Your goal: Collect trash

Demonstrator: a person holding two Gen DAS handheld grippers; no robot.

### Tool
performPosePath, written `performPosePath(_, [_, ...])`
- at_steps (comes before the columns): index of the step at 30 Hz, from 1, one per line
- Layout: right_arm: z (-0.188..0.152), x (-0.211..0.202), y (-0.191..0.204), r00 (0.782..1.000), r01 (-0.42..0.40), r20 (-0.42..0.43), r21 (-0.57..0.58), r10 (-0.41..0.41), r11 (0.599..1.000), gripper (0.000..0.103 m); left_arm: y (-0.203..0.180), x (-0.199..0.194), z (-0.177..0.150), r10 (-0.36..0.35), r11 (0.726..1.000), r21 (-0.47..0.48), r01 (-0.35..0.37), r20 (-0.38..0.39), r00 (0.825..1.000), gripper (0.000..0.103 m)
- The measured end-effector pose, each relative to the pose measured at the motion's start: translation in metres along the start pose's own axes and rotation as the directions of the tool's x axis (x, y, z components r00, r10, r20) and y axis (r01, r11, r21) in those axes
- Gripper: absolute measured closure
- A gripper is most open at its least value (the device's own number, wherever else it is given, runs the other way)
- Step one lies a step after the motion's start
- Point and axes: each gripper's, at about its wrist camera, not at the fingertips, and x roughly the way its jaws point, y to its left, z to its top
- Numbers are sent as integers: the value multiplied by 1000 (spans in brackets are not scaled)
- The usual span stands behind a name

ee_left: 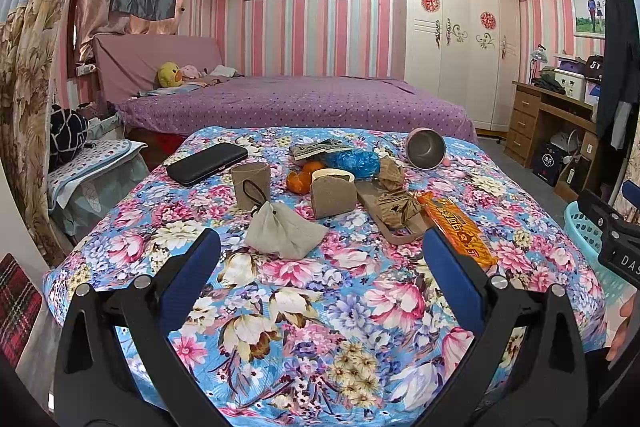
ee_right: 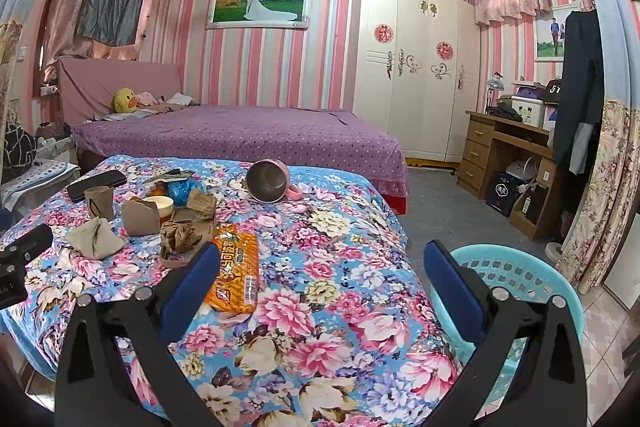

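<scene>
Left wrist view: left tool (ee_left: 320, 255), blue-padded fingers spread, empty, above the floral-cloth surface (ee_left: 320, 307). Landmark: glossy orange snack wrapper (ee_left: 456, 227), flat, oblong. Left of it, crumpled brown paper (ee_left: 394, 209) on a shallow tray; further left, a soft grey cloth pouch (ee_left: 282, 235).

Right wrist view: right tool (ee_right: 320, 279) spread, empty. Orange snack wrapper (ee_right: 236, 267) just beside its left finger; perforated turquoise plastic basket (ee_right: 516, 275) well right of the wrapper.

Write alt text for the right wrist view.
An open right gripper hovers over a floral cloth, nearest an orange snack packet. A turquoise basket stands at the right; a tipped metal cup lies farther back.
</scene>
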Motion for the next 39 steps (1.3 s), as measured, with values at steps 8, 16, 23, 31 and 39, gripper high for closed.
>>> performPosePath(8, [0, 0, -2, 1000, 3, 1, 4, -3, 1000, 4, 2, 1, -1, 5, 1000, 2, -5, 2, 1000, 5])
performPosePath(16, [0, 1, -3, 1000, 8, 2, 5, -8, 1000, 4, 5, 4, -4, 13, 1000, 9, -13, 1, 1000, 5])
performPosePath(23, [2, 1, -4, 1000, 5, 1, 14, -5, 1000, 4, 6, 6, -3, 17, 1000, 13, -17, -3, 1000, 5])
performPosePath(31, [1, 5, -4, 1000, 7, -15, 24, -7, 1000, 4, 9, 5, 1, 12, 1000, 16, -12, -13, 1000, 5])
performPosePath(39, [14, 3, -3, 1000, 7, 0, 17, -7, 1000, 4, 21, 8, 16, 13, 1000, 13, -13, -17, 1000, 5])
